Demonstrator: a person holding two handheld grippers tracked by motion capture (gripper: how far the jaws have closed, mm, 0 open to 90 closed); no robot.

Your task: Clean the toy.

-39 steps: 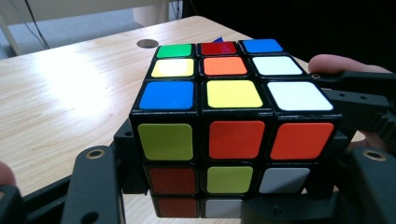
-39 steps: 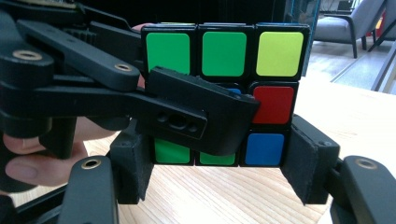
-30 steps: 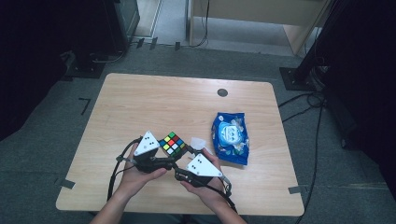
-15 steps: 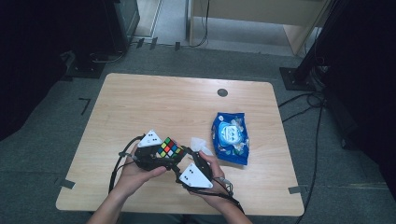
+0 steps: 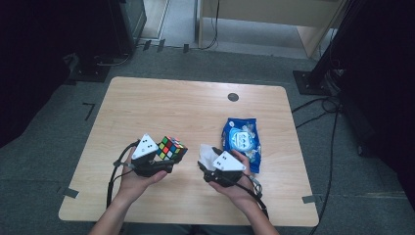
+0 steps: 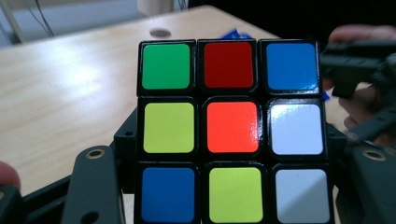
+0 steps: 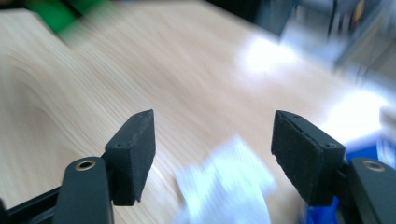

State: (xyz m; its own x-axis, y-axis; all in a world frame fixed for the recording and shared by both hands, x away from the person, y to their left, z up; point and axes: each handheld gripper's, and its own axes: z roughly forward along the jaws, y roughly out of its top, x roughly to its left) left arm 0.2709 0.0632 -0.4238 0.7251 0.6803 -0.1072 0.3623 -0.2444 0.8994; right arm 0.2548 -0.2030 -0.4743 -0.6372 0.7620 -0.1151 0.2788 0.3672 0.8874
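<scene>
The left gripper (image 6: 231, 186) clamps a glossy puzzle cube (image 6: 231, 130) between its jaws (square stickers, orange in the centre). The right gripper (image 7: 212, 158) stands wide, its jaws having just opened more, above a crumpled white paper (image 7: 224, 191). Beyond it lies a shiny blue packet (image 5: 241, 142).

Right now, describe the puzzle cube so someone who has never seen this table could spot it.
On the wooden table, look near the front edge, left of the blue snack bag. The cube sits clamped in the left gripper, black-framed with mixed colour squares.
</scene>
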